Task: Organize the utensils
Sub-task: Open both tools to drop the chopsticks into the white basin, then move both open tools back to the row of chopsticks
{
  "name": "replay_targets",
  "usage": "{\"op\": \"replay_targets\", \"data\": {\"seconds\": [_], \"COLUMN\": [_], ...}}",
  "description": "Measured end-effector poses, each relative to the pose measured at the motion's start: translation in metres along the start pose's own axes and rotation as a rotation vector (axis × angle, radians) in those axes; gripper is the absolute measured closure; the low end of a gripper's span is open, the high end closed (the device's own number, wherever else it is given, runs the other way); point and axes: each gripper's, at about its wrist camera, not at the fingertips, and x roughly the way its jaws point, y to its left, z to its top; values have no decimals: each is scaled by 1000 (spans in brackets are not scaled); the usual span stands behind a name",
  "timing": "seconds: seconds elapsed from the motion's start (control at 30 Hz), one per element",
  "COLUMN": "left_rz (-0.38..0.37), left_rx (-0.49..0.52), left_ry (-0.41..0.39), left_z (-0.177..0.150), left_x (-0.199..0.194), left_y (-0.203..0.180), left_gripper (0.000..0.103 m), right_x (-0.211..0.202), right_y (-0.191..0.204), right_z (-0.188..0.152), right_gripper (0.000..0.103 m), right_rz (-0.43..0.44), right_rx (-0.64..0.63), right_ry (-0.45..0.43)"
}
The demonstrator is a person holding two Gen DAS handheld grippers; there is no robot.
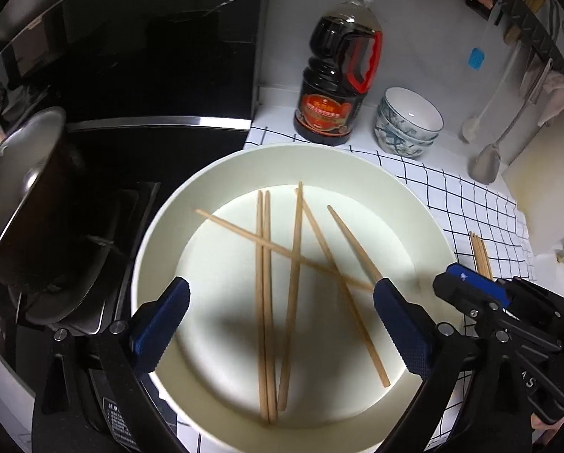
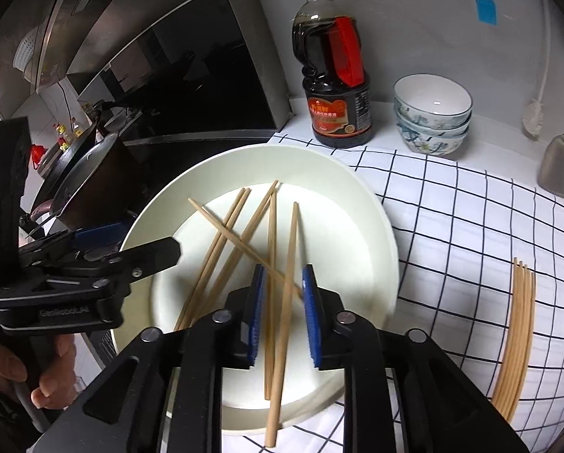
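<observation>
Wooden chopsticks [image 1: 297,264] lie crisscrossed in a white plate [image 1: 395,188] on the grid-patterned cloth [image 2: 470,226] covering the desk. The left gripper [image 1: 282,324] hovers over them, its fingers spread wide and holding nothing. The right gripper [image 2: 282,317] has narrow fingers straddling two chopsticks without pinching them. A sorted bundle [image 2: 516,332] lies apart, right of the plate.

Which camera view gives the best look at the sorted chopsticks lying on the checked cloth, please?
The right wrist view: the sorted chopsticks show nearly full length on the checked cloth. The left wrist view shows only their tips behind the right gripper.
</observation>
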Motion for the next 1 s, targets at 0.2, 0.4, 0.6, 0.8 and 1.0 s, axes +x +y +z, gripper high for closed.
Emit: {"op": "replay_targets", "data": {"seconds": [0.2,0.4,0.6,0.8,1.0], "left_rz": [21,52,69,79,61], "left_rx": [-37,-52,-61,-38,-14], "left_ry": [24,36,56,15,-8], "left_z": [-9,-19,-27,-30,-29], "left_x": [-7,-13,-16,-29,-38], "left_y": [3,3,-5,-22,-41], "left_gripper": [6,6,6,6,6], "right_x": [-13,-27,-36,-43,-53], "right_y": [-2,-12,-17,-19,-25], "right_z": [-4,-10,-18,-26,-32], "right_gripper": [74,67,62,59,57], "right_rz": [-11,-17,-18,-15,-14], "right_rx": [-9,19,30,34,42], "right_ry": [-19,-35,-35,-31,-34]}}
